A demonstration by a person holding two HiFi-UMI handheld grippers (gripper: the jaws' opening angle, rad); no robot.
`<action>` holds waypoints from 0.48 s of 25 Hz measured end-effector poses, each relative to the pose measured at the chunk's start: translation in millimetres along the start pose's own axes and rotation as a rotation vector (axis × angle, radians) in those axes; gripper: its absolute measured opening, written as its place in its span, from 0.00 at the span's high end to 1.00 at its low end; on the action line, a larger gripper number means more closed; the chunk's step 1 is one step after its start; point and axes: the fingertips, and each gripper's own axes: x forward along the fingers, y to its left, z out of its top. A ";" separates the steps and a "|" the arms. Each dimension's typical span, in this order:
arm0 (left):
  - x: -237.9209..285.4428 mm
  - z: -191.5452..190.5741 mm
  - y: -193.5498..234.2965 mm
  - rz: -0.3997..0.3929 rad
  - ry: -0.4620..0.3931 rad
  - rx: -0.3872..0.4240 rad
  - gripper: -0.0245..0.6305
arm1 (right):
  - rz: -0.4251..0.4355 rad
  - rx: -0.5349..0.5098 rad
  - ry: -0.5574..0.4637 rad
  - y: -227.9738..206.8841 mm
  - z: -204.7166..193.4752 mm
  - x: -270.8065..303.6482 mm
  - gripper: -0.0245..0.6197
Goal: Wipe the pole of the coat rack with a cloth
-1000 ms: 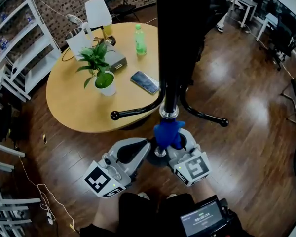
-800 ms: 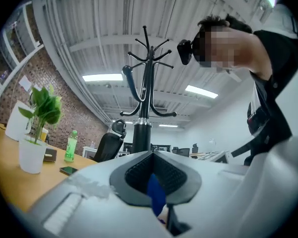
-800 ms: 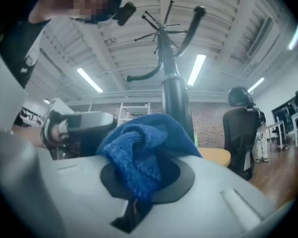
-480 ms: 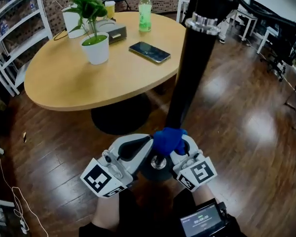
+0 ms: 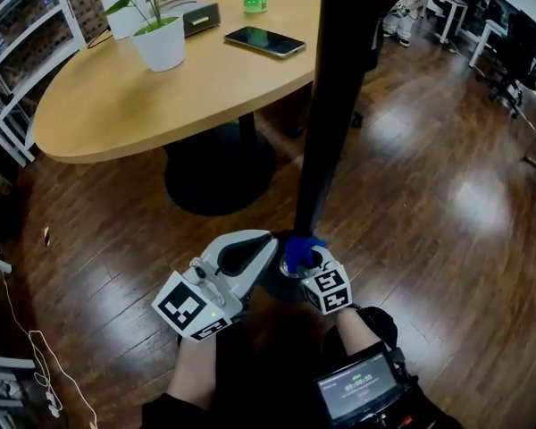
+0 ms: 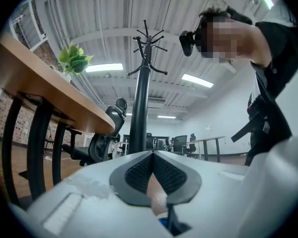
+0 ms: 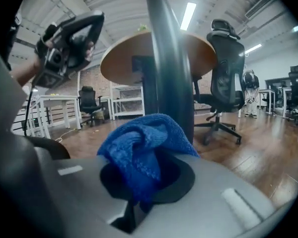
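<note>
right gripper [image 5: 309, 261] fingers clamped on blue cloth [image 7: 139, 148] by the pole [image 7: 169, 58] (near its base), left gripper [image 6: 152, 154] fingers together

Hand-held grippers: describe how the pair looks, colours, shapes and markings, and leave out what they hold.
The left hand-held gripper and the right hand-held gripper are smooth, rounded shells of pale grey plastic. Each carries a cube with black-and-white square markers at its rear end. In the left gripper view, black ribbed pads line the inner faces of the jaws.
</note>
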 end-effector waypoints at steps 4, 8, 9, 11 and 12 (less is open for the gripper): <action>-9.2 -0.5 0.0 0.007 0.009 -0.003 0.97 | -0.023 0.045 0.094 -6.5 -33.8 9.7 0.93; -20.1 -0.9 10.7 0.020 0.008 -0.002 0.97 | -0.025 0.050 0.086 -7.1 -22.5 9.2 0.93; -21.9 -1.2 13.6 0.024 0.005 0.001 0.97 | -0.023 0.040 0.067 -6.2 -13.2 7.2 0.93; -23.7 -2.3 16.4 0.027 0.002 0.003 0.97 | -0.015 0.021 0.014 -1.4 16.2 -3.4 0.93; -24.1 -2.5 16.8 0.026 0.002 0.002 0.97 | -0.010 0.011 -0.022 2.0 35.5 -11.1 0.93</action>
